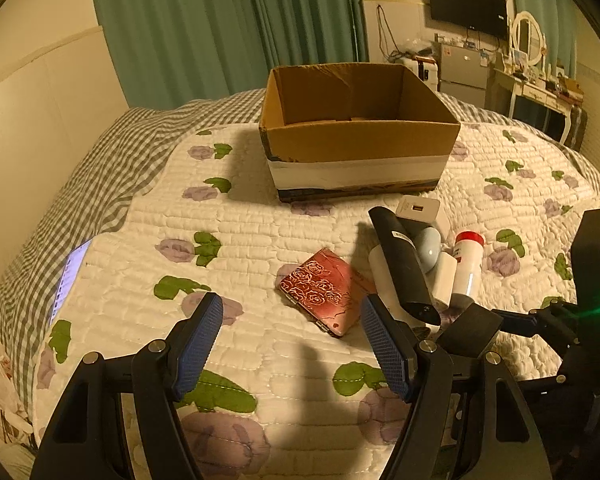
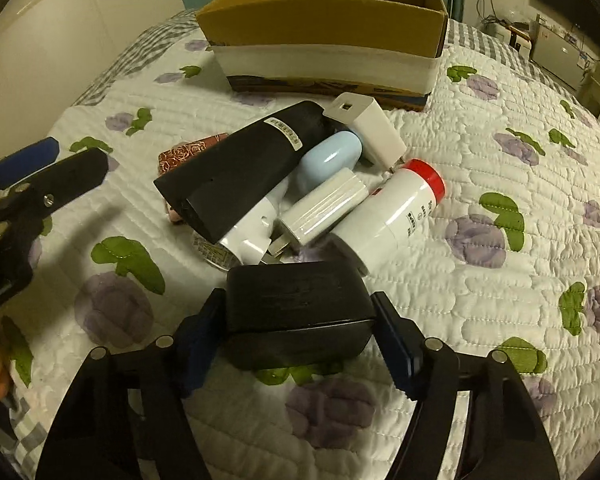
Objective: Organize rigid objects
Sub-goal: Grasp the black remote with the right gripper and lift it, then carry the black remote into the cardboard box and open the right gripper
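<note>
An open cardboard box [image 1: 355, 132] stands on the quilted bed; it also shows in the right wrist view [image 2: 323, 24]. In front of it lies a pile: a long black case [image 2: 240, 168], a pale blue oval case [image 2: 327, 160], a white charger [image 2: 367, 128], a white ribbed plug [image 2: 323, 208], a white bottle with a red cap [image 2: 391, 212] and a red rose-embossed case [image 1: 319, 290]. My right gripper [image 2: 296, 320] is shut on a black rounded case [image 2: 296, 304] near the pile. My left gripper [image 1: 292, 344] is open and empty, just before the red case.
A lit phone [image 1: 68, 280] lies at the quilt's left edge. A checked blanket [image 1: 80, 200] covers the bed's far left side. Green curtains [image 1: 220, 24] hang behind. A fridge, dresser and wall TV [image 1: 467, 4] stand at the far right.
</note>
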Motion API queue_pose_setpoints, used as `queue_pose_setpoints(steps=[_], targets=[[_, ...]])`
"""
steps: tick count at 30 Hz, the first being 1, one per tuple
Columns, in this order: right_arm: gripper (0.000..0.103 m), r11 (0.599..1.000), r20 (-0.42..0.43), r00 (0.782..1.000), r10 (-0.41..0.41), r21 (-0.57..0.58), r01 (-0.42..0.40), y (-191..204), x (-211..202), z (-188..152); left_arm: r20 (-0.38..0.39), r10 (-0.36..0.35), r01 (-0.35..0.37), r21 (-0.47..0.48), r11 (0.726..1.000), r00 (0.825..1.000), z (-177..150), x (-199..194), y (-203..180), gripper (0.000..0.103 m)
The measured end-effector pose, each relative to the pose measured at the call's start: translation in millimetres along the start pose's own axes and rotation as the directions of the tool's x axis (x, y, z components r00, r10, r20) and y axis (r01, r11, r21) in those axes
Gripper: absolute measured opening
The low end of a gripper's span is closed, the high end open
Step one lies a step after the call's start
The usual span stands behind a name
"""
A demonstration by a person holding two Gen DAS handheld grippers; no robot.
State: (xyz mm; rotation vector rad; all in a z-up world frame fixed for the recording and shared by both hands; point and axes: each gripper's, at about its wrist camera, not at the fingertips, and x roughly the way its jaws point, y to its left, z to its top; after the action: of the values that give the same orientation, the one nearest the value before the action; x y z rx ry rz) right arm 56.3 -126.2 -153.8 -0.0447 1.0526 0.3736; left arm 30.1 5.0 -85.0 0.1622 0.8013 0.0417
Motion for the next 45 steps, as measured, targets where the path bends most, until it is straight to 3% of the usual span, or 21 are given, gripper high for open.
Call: queue_pose_setpoints(steps=[9, 13, 17, 23, 25, 26, 27, 31, 35, 40, 45], targets=[[0.07, 0.999, 0.141, 0.989, -0.05, 0.017, 0.048, -12.0, -54.1, 7.1, 0.002, -0.003, 0.003, 0.064, 0.998, 1.0, 24.7, 4.7, -19.7, 0.074], [0.07, 0.99, 0.194, 0.971, -0.14, 0.023, 0.138, -32.9, -74.4, 26.2, -0.027, -0.06, 0.062, 0.086, 0.994, 0.998, 34.0, 18.5, -36.5, 0.074], [0.07, 0.984, 0.209, 0.962, -0.174, 0.083, 0.16, -63.2, -78.2, 35.6, -0.098, -0.091, 0.104, 0.131, 0.986, 0.991, 36.9, 47.9, -59.2, 0.072], [0.07, 0.982, 0.18, 0.973, -0.141, 0.147, 0.115, -88.6, -67.0, 27.4, -0.172, -0.087, 0.114, 0.15, 0.982, 0.981, 40.7, 77.5, -73.1, 0.071], [0.07, 0.982, 0.179, 0.975, -0.129, 0.159, 0.101, -93.0, -65.8, 23.8, -0.203, -0.097, 0.131, 0.16, 0.978, 0.974, 39.6, 85.3, -77.6, 0.056], [0.07, 0.982, 0.18, 0.976, -0.125, 0.163, 0.096, -94.2, -65.7, 23.3, -0.22, -0.118, 0.155, 0.159, 0.975, 0.968, 39.5, 88.2, -78.7, 0.037], [0.07, 0.981, 0.182, 0.976, -0.119, 0.171, 0.088, -96.7, -66.1, 23.7, -0.235, -0.14, 0.179, 0.155, 0.972, 0.962, 38.4, 89.9, -79.7, 0.034], [0.07, 0.981, 0.186, 0.976, -0.112, 0.179, 0.078, -98.7, -67.5, 19.4, -0.234, -0.149, 0.192, 0.173, 0.966, 0.961, 38.4, 86.3, -84.5, 0.03], [0.069, 0.981, 0.191, 0.975, -0.11, 0.177, 0.076, -98.3, -70.1, 18.4, -0.209, -0.184, 0.217, 0.143, 0.966, 0.96, 41.4, 73.7, -78.8, 0.02], [0.069, 0.982, 0.212, 0.97, -0.122, 0.17, 0.086, -94.1, -77.9, 19.7, -0.181, -0.226, 0.248, 0.109, 0.963, 0.957, 44.5, 52.9, -64.6, 0.02], [0.069, 0.982, 0.227, 0.963, -0.149, 0.152, 0.116, -85.2, -85.9, 22.5, -0.099, -0.235, 0.244, 0.099, 0.965, 0.967, 56.4, 26.7, -52.7, 0.019]])
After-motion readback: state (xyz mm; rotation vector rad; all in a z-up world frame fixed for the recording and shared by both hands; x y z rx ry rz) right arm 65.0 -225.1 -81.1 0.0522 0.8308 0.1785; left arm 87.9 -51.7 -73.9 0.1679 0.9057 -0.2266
